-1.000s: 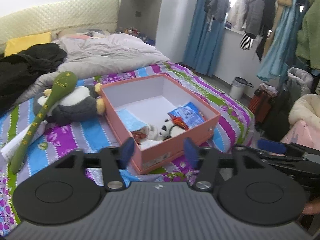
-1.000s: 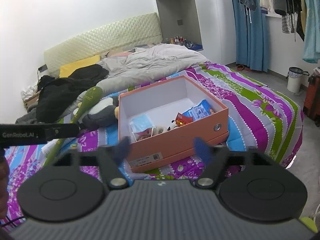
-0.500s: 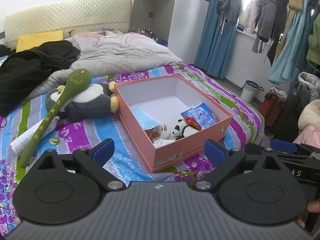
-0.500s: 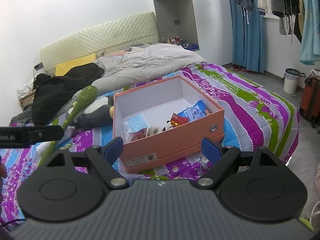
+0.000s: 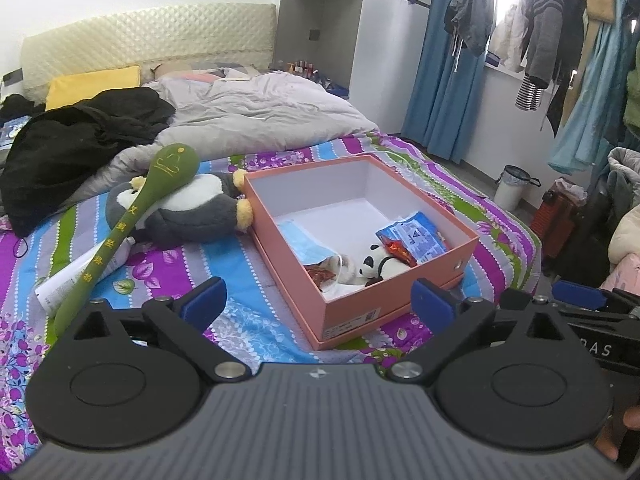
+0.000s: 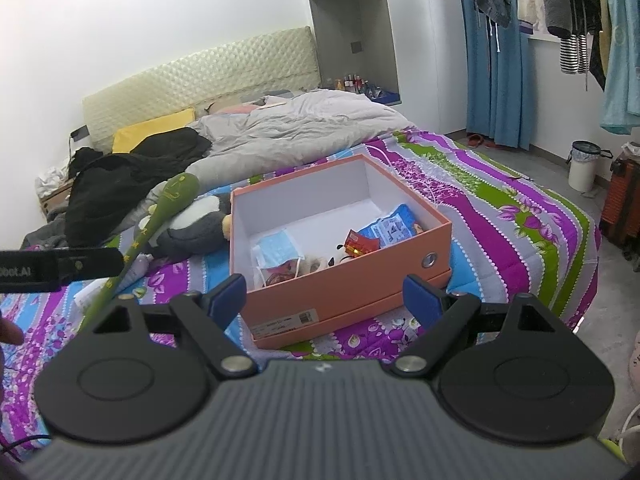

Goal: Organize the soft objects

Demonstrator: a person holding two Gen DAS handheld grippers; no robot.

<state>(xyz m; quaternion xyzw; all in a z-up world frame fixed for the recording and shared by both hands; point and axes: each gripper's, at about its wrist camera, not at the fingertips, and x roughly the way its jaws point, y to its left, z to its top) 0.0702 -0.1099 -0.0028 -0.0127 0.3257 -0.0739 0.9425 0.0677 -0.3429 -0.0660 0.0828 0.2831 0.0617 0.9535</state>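
Note:
An open pink box [image 5: 362, 312] [image 6: 348, 280] sits on the striped bed. It holds a small panda plush [image 5: 378, 266], a blue face mask [image 6: 276, 250], a blue packet [image 5: 416, 234] and red wrappers. A grey and white penguin plush [image 5: 192, 212] [image 6: 192, 224] lies left of the box, with a long green soft stick [image 5: 132, 216] [image 6: 156, 216] across it. My left gripper [image 5: 318, 304] is open and empty, in front of the box. My right gripper [image 6: 324, 296] is open and empty, also before the box.
A white tube [image 5: 80, 276] lies by the stick. Black clothes [image 5: 76, 140] and a grey duvet [image 5: 260, 112] fill the far bed. Hanging clothes [image 5: 560, 40], a white bin [image 5: 514, 188] and an orange suitcase [image 5: 556, 216] stand right of the bed.
Both grippers have opened from nearly shut to wide open. Both have drawn back and risen a little, so the box sits farther off.

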